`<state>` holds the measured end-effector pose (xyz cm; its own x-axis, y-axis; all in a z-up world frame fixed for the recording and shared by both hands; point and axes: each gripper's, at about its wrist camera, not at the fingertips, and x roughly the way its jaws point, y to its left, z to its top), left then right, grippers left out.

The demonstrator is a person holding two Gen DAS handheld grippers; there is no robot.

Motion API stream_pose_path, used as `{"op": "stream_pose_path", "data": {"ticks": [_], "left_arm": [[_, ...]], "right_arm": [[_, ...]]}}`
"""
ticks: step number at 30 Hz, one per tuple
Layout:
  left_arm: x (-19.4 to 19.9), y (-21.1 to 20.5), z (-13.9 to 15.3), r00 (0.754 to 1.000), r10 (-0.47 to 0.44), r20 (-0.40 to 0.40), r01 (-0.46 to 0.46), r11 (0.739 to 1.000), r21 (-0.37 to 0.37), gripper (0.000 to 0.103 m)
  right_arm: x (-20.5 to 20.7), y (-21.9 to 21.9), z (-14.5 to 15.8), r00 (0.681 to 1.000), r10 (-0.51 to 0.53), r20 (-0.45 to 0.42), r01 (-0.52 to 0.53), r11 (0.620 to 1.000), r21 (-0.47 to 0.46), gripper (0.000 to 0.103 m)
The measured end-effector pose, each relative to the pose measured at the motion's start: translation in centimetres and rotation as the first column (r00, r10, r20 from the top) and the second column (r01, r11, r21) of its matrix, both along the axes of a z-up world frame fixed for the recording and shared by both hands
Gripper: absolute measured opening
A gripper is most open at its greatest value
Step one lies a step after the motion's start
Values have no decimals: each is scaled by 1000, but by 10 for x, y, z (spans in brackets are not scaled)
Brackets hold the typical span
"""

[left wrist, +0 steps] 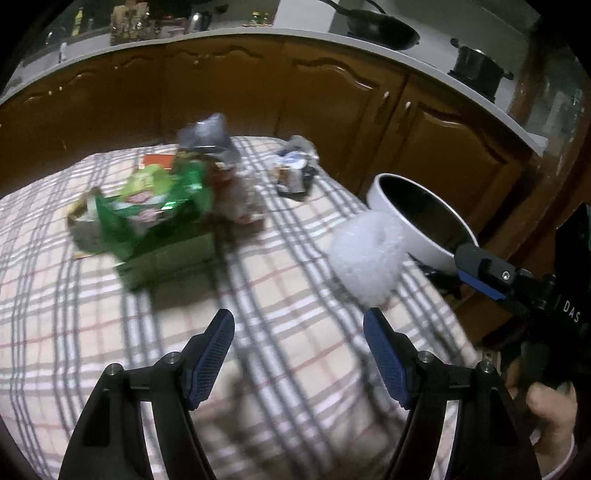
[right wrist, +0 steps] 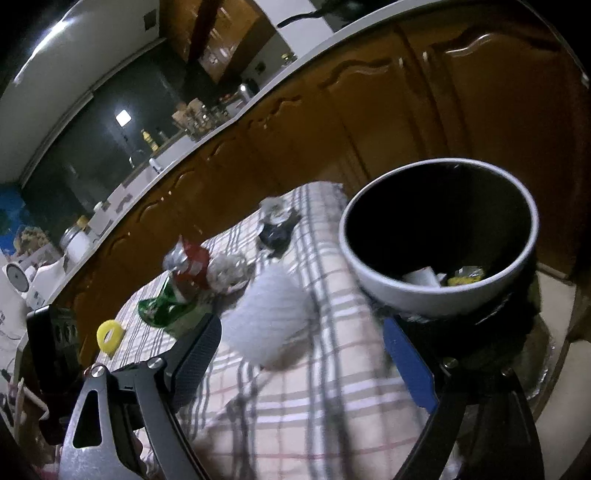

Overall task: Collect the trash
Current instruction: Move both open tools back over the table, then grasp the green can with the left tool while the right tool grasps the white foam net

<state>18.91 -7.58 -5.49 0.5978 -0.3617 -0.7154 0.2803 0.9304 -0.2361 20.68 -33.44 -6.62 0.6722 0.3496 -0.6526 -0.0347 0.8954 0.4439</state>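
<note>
A white crumpled wad (left wrist: 364,258) lies on the checked tablecloth (left wrist: 280,306), beside a white bin with a dark inside (left wrist: 417,218). In the right wrist view the wad (right wrist: 269,325) sits left of the bin (right wrist: 439,236), which holds a few scraps. My left gripper (left wrist: 299,354) is open and empty above the cloth, short of the wad. My right gripper (right wrist: 306,365) is open; the bin seems to rest at its right finger (right wrist: 406,365). Green wrappers (left wrist: 155,206), a silvery bag (left wrist: 210,140) and a dark-and-white scrap pile (left wrist: 295,166) lie farther back.
Brown cabinet doors (left wrist: 258,92) run behind the table under a white counter with a pan (left wrist: 380,26) and pot (left wrist: 476,70). A yellow ring (right wrist: 108,334) lies at the cloth's left edge in the right wrist view. The table edge drops off on the right.
</note>
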Motion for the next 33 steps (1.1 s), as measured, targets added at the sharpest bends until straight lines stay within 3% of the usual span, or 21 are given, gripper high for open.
{"op": "stream_pose_path", "data": {"ticks": [6, 11, 16, 19, 26, 29, 31, 32, 33], "left_arm": [[-8, 25, 10, 997, 46, 56, -49, 997, 56, 72], [-10, 33, 18, 990, 53, 132, -74, 985, 156, 72], [-10, 24, 27, 972, 30, 233, -102, 948, 301, 72], [-7, 13, 31, 955, -7, 295, -119, 907, 405, 72], [21, 0, 15, 962, -56, 267, -95, 848, 521, 71], [27, -3, 11, 959, -62, 277, -106, 826, 553, 53], [29, -3, 14, 958, -72, 276, -94, 834, 544, 45], [29, -3, 16, 957, -75, 280, -93, 835, 543, 36], [31, -3, 16, 957, -77, 280, -92, 836, 541, 14]], "right_arm": [[4, 22, -6, 999, 37, -15, -37, 999, -7, 91], [9, 35, -11, 998, 51, -22, -52, 998, -20, 91], [16, 41, -18, 998, 54, -38, -54, 998, -17, 91], [20, 45, -21, 997, 59, -47, -59, 998, -16, 91], [31, 50, -29, 995, 69, -74, -70, 998, -10, 91], [36, 52, -32, 993, 76, -88, -77, 997, -7, 90], [38, 55, -33, 992, 81, -93, -82, 997, -10, 84], [39, 55, -33, 992, 84, -96, -85, 996, -8, 74], [41, 57, -35, 991, 89, -103, -90, 996, -7, 61]]}}
